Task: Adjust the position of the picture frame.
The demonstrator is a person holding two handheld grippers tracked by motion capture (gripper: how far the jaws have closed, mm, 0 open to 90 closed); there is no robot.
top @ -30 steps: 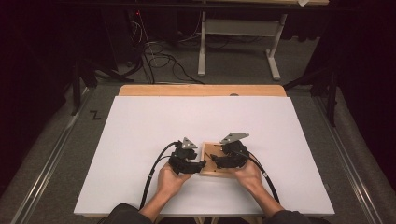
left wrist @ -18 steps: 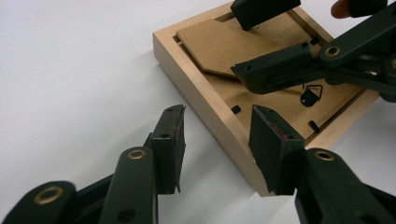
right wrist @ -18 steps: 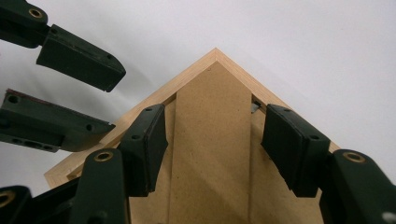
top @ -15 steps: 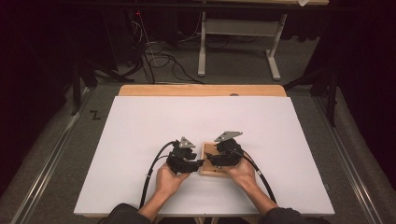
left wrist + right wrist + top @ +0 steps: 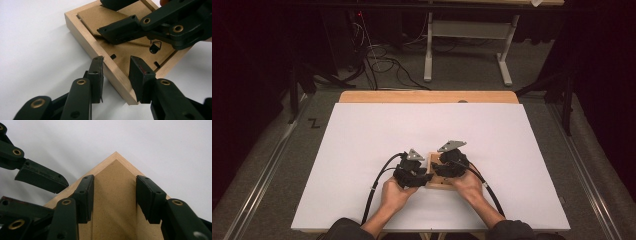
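Frame [image 5: 439,181], wooden, lies back-side up on the white surface [image 5: 362,150], near its front edge, between the person's two hands. Left gripper [image 5: 116,66] straddles one frame rail, one jaw outside on the surface and one inside over the backing board [image 5: 125,53]; its jaws have just been closing, not yet pinching. Right gripper [image 5: 115,192] reaches from the opposite side over a lifted board panel [image 5: 115,202] at a corner; its jaws have just been closing too, panel edge between them, contact unclear.
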